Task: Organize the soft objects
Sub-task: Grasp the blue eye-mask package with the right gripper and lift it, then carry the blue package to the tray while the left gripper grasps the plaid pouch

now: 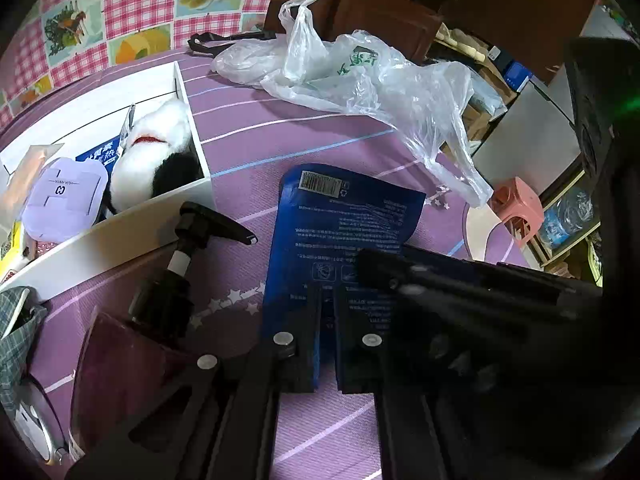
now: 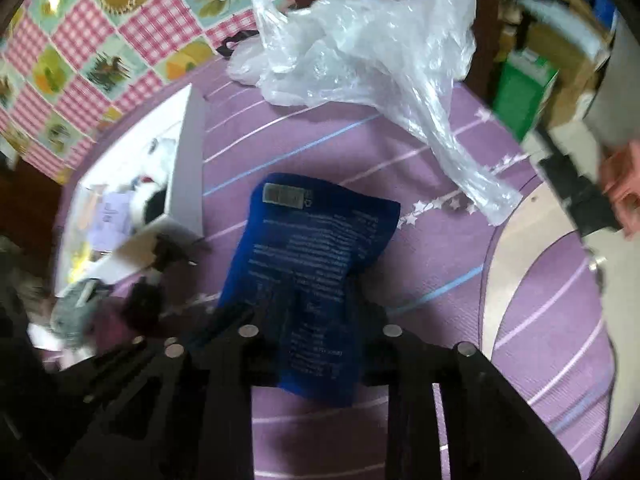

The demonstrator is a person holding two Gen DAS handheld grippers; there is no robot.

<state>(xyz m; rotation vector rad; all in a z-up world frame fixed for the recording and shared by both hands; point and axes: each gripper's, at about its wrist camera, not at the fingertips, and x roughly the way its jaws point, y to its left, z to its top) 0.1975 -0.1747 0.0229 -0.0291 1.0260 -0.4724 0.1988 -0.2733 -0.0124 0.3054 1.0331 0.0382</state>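
Both grippers on the blue pouch (image 1: 340, 224)

The left gripper (image 1: 328, 300) pinches the pouch's near edge on the purple mat (image 1: 320, 136); the right gripper (image 2: 316, 308) clasps it too, beside the white box (image 1: 120, 236).

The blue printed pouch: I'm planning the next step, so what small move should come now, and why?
Probably lift the blue printed pouch a little off the purple striped mat. Both claws, left and right, seem to grip its near end while the rest lies flat. The open white box holding the black-and-white plush toy sits just left.
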